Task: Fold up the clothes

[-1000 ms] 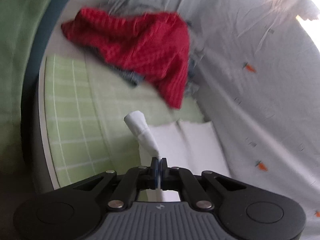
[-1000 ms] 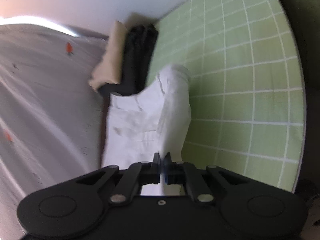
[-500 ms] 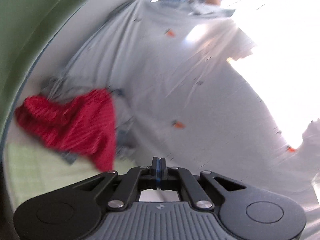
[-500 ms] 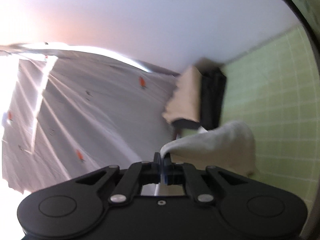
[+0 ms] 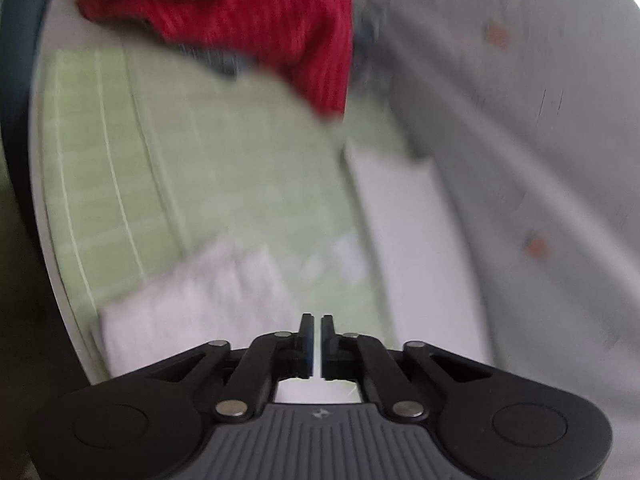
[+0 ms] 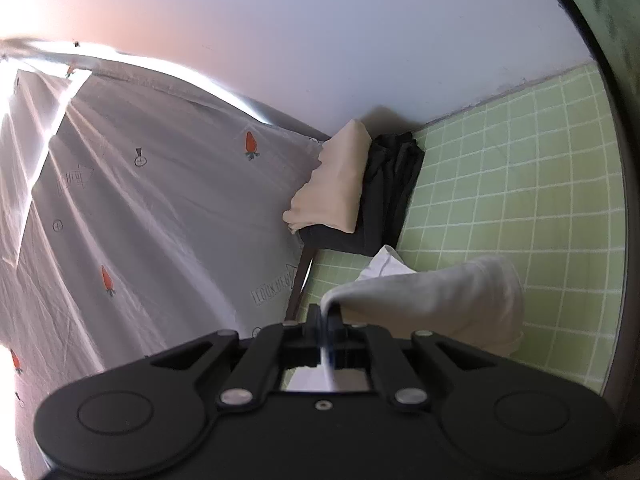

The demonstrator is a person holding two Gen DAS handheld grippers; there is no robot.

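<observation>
A white garment is held at one corner by the right gripper, whose jaws are pressed together on a thin fold of the cloth. From the pinch, the fabric is draped away to the right as a rounded, sagging roll, so its long axis runs roughly from the jaw tips out toward the right, above the green checked mat. A flatter white part is seen behind the roll, pointing toward the folded pile.

In the left wrist view, which is blurred, the same white garment is seen lying low on the green checked mat, to the left of and just ahead of the left gripper. A narrow gap is visible between that gripper's jaws and nothing is seen held in it. A second white strip is seen running up along the mat's right edge.

Only the left view shows a red knitted garment heaped at the far end of the mat, over something grey-blue. Only the right view shows a folded cream garment lying on a folded black garment, against the white wall. A grey sheet printed with small orange carrots is seen in both views beside the mat.
</observation>
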